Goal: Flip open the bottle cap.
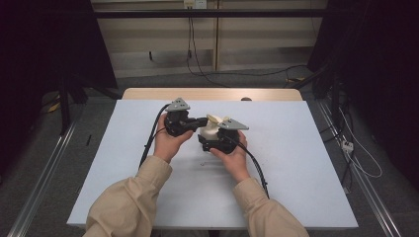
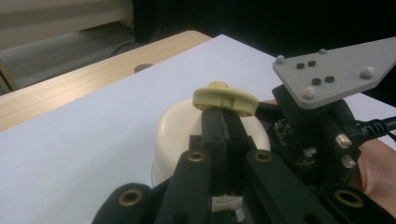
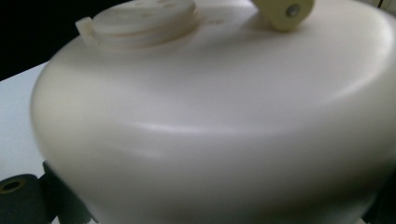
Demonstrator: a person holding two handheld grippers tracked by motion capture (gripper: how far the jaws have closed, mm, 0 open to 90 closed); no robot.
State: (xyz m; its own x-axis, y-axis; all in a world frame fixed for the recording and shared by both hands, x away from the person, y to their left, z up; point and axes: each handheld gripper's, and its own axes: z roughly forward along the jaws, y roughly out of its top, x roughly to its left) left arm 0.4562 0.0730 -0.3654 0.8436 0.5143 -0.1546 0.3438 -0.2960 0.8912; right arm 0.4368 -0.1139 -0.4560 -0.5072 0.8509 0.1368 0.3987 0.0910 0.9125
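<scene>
Bare table [image 1: 296, 163] around cream container [image 1: 210, 129]

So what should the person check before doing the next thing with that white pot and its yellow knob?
1. Left gripper jaws closed tight at the yellow knob: ok.
2. Knob truly pinched, not just touched: cannot tell.
3. White pot steadied by the right gripper, whose camera sits right up against it: ok.
4. Right gripper's jaws clamped on the pot: cannot tell.
5. Pot resting on the white table sheet, far from the edges: ok.
6. Cables trailing clear of the pot: ok.
</scene>
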